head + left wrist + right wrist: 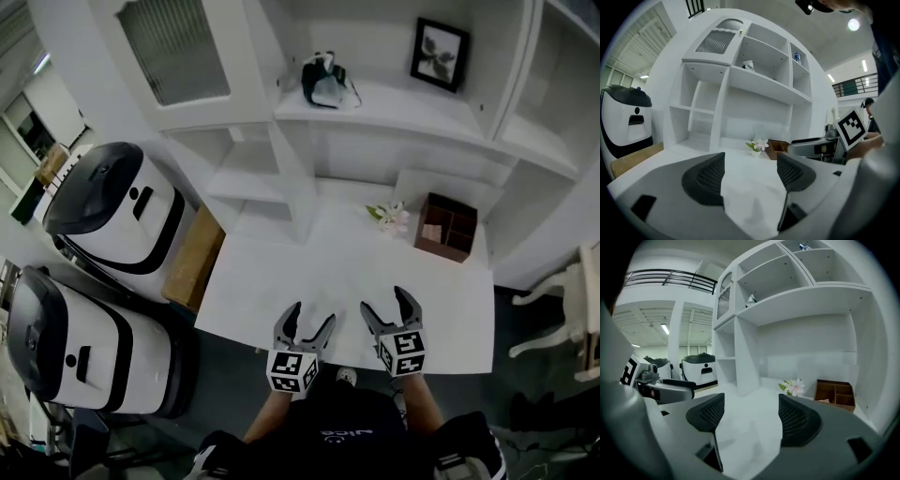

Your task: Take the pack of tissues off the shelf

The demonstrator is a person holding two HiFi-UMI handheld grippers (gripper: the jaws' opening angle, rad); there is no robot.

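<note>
The pack of tissues (325, 82) is a white and dark bundle lying on the upper shelf (394, 105) of the white wall unit; it shows small in the left gripper view (748, 65) and in the right gripper view (751, 300). My left gripper (306, 321) and right gripper (391, 306) hover side by side over the near edge of the white desk (281, 281), far below the pack. Both are open with nothing between their fingers.
A small pot of flowers (390, 217) and a brown wooden organizer (446, 226) stand at the back of the desk. A framed picture (438, 53) leans on the upper shelf. Two white and black machines (108, 208) and a cardboard box (194, 256) stand at the left.
</note>
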